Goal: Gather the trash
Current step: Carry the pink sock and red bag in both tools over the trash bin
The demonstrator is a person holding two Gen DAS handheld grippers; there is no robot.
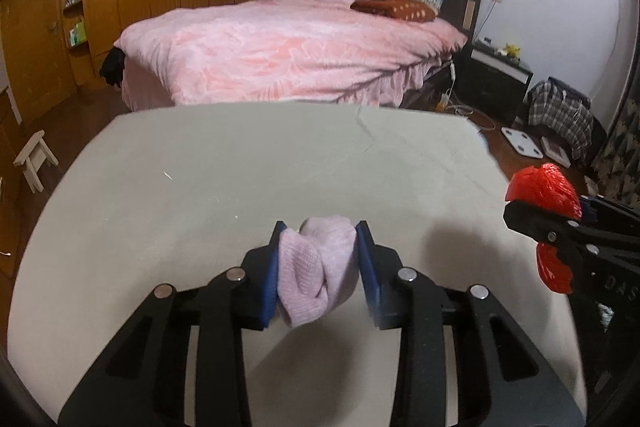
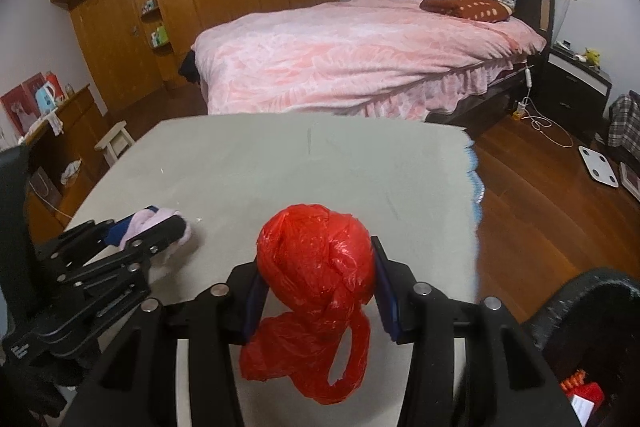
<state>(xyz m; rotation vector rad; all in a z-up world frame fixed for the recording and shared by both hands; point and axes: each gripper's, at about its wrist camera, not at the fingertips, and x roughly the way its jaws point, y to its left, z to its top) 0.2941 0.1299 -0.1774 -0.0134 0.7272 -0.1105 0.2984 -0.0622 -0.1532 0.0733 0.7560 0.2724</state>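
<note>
- The left tongs (image 1: 318,267) were clamped on a pale pink knitted sock (image 1: 316,267), blue pads pressing it from both sides, low over the grey desk (image 1: 240,167); the right tongs (image 2: 316,283) gripped a crumpled red plastic bag (image 2: 316,267), held above the same desk near its right edge.
- From the right wrist view, the sock bulged out past the left tongs, and its lower end looked to be touching or just over the desk top. Only the bunched middle seemed pinched, so a quick lift could have let the soft knit slide free.
- The red bag's loose handle loop hung below the right tongs. That dangling tail could have snagged on the desk edge or on the other tool if the two came together.
- The two tools sat near each other: the right tongs showed at the right edge of the left wrist view, bag and all. A careless swing might have knocked them together and shaken one grip loose.
- A dark rounded rim (image 2: 592,291) showed at the lower right of the right wrist view; whether that was the bin, I could not tell. If so, a drop released too early would have landed on the wooden floor (image 2: 540,207) beside it.
- The thin, slippery plastic could also have crept out of the pads if the squeeze slackened.
</note>
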